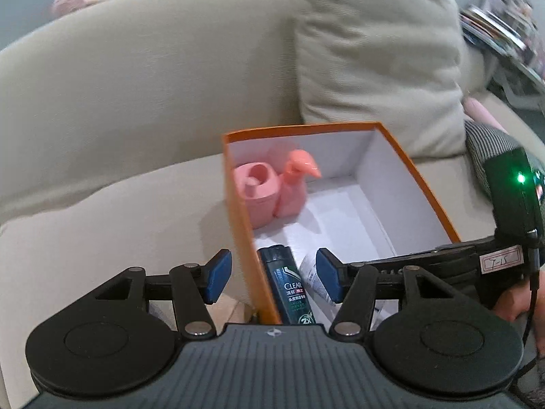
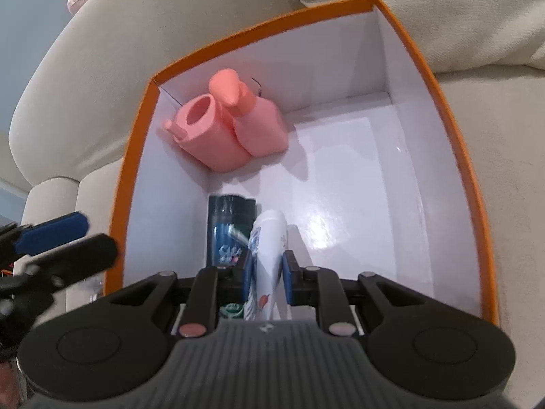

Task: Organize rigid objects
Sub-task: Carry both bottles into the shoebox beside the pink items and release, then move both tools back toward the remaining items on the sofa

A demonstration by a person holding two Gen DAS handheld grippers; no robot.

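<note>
An orange box with a white inside (image 1: 238,184) (image 2: 453,126) stands on a beige sofa. In its far left corner are a pink cup (image 1: 257,187) (image 2: 204,129) and a pink pump bottle (image 1: 294,184) (image 2: 255,119). A dark green Clear bottle (image 1: 287,283) (image 2: 226,228) lies along the near left wall. My right gripper (image 2: 266,279) is shut on a white tube (image 2: 267,252) (image 1: 311,272) and holds it inside the box beside the dark bottle. My left gripper (image 1: 272,276) is open and empty, straddling the box's left wall.
A beige cushion (image 1: 378,54) leans on the sofa back behind the box. The sofa seat (image 1: 112,225) lies left of the box. A shelf with stacked items (image 1: 500,30) is at the far right. The right gripper's body (image 1: 511,204) shows at the right of the left wrist view.
</note>
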